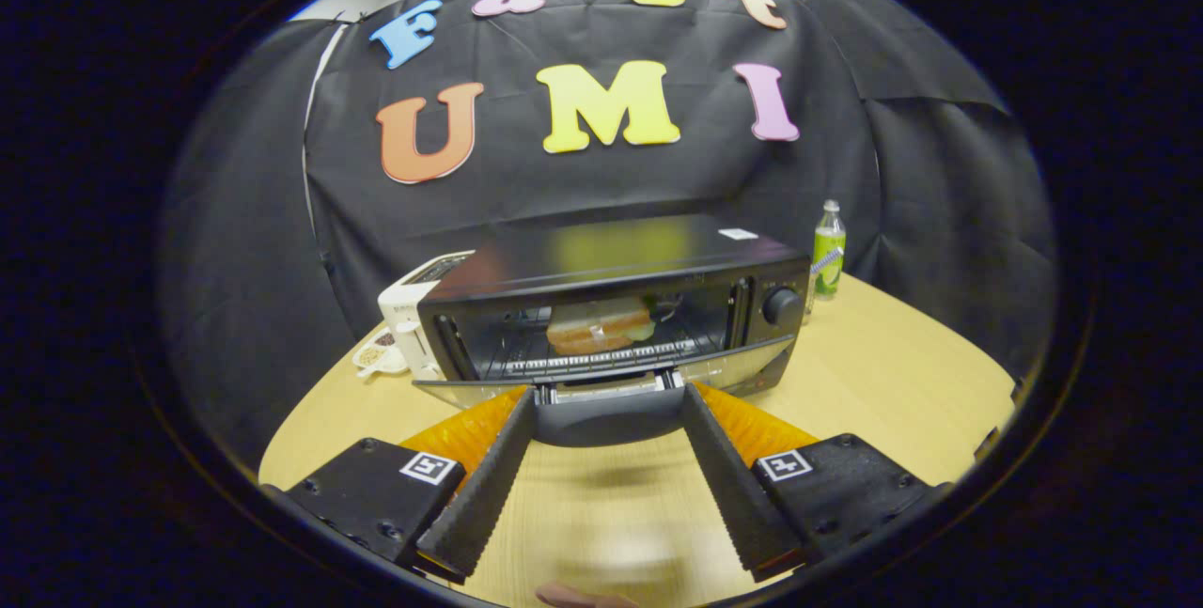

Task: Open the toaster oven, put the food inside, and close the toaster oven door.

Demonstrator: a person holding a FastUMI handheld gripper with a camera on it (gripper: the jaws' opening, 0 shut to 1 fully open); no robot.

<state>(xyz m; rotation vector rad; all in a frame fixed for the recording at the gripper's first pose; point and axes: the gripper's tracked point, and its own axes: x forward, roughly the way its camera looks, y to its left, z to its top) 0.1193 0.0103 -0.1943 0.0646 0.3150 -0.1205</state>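
Note:
A black toaster oven (pixel 611 260) stands on the table with its door (pixel 742 368) swung down towards me. Inside, a sandwich (pixel 599 324) lies on the wire rack. The door's dark handle (pixel 609 425) sits between my two fingertips. My gripper (pixel 609 398) is open wide, one ribbed finger (pixel 479 486) at each end of the handle. I cannot tell whether the fingers touch the handle.
A white pop-up toaster (pixel 406 307) and a small dish (pixel 374 356) sit left of the oven. A green bottle (pixel 828 251) stands to its right, behind the control knob (pixel 780 305). The round wooden table (pixel 893 373) spreads right of and in front of the oven.

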